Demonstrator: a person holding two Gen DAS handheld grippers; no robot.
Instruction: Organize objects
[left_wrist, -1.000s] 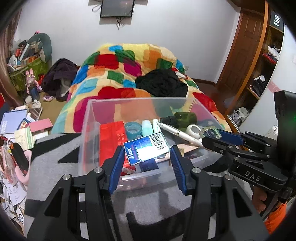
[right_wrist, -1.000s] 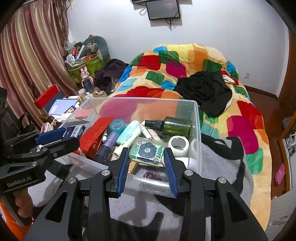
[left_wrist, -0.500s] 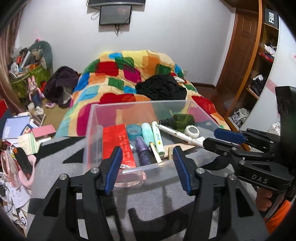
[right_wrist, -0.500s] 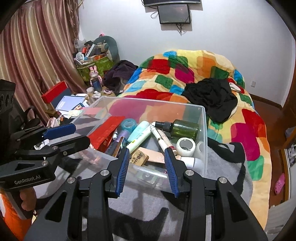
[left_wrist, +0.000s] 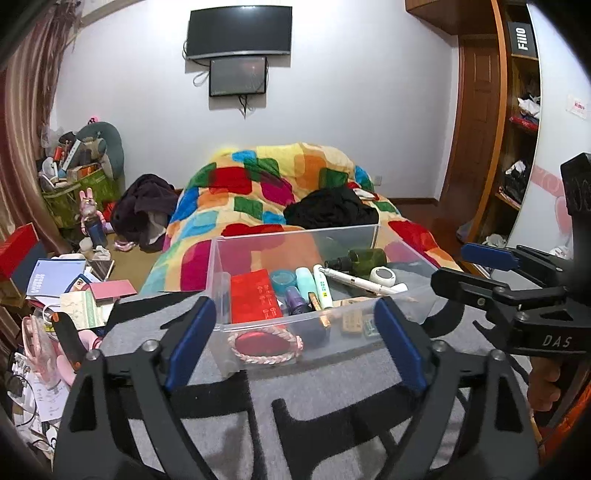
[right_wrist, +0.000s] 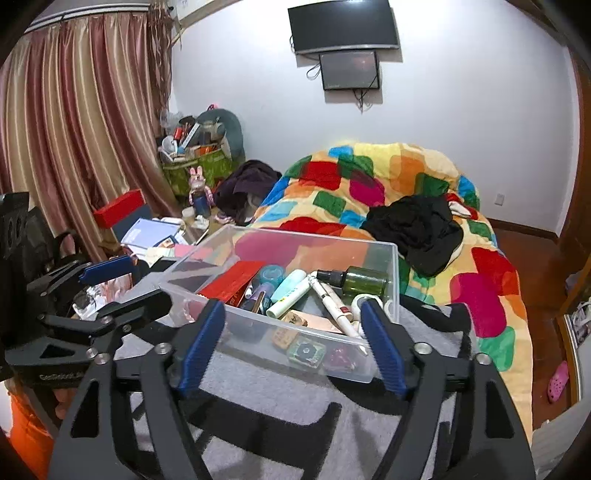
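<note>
A clear plastic bin (left_wrist: 402, 295) (right_wrist: 391, 258) sits on a grey and black blanket (left_wrist: 332, 391). It holds a red packet (left_wrist: 255, 295), a green bottle (left_wrist: 365, 256), a teal tape roll (left_wrist: 282, 278), tubes, a white pen, a small floral tin (right_wrist: 306, 350) and a braided bracelet (left_wrist: 266, 343). My left gripper (left_wrist: 293, 343) is open and empty, held back just short of the bin's near wall. My right gripper (right_wrist: 291, 345) is open and empty, also at the bin's near side. Each gripper shows in the other's view (left_wrist: 509, 280) (right_wrist: 99, 291).
A bed with a patchwork quilt (left_wrist: 280, 195) and black clothes (left_wrist: 332, 210) lies behind the bin. Books, papers and clutter (left_wrist: 62, 284) cover the floor at left. Curtains (right_wrist: 74, 129) hang at left; wooden shelves (left_wrist: 517, 129) stand at right.
Both grippers let go of their items into the bin: the left dropped a blue card, the right the floral tin. Both then opened wide and drew back and up from the bin.
</note>
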